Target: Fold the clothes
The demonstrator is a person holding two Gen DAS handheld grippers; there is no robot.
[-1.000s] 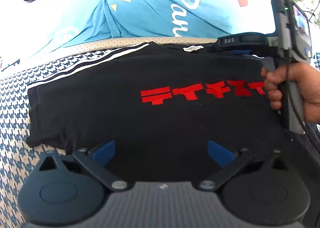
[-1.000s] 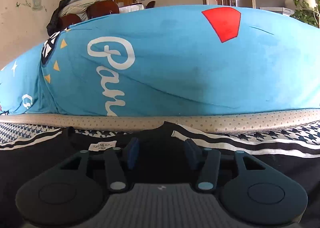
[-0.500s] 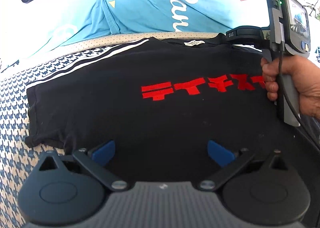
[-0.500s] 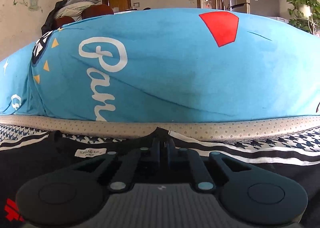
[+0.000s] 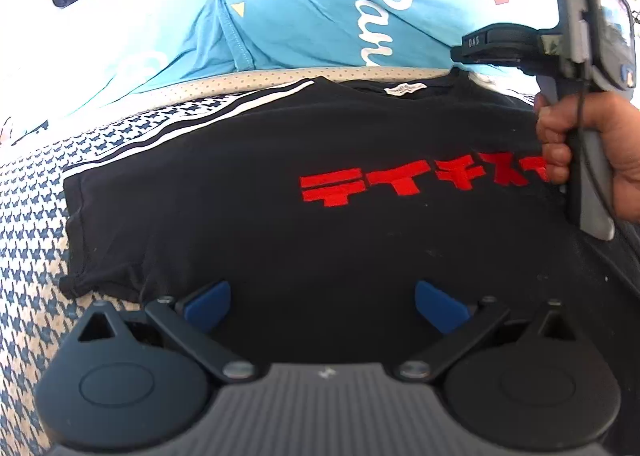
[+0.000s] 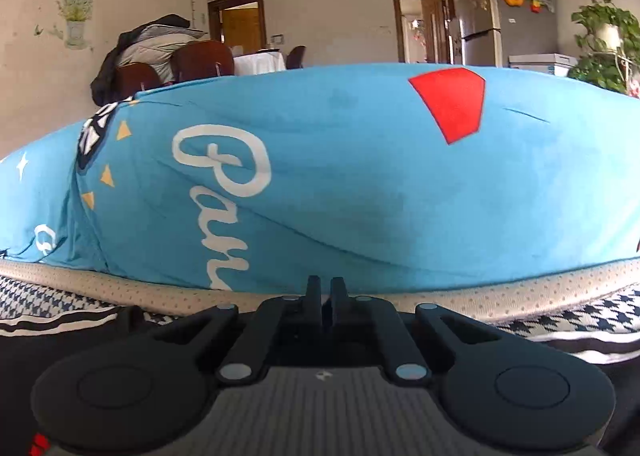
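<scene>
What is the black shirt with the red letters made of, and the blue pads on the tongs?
The black shirt looks like soft knit cotton: matte, and it wrinkles at the sleeve. Its red letters look flat and slightly shiny, probably printed on. The blue pads on the left tongs look like smooth rubber or plastic; I can't tell which.

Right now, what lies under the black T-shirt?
The black T-shirt lies spread on a houndstooth cover, visible at its left edge, with a striped band by its shoulder. What the cover looks like under the shirt is hidden.
</scene>
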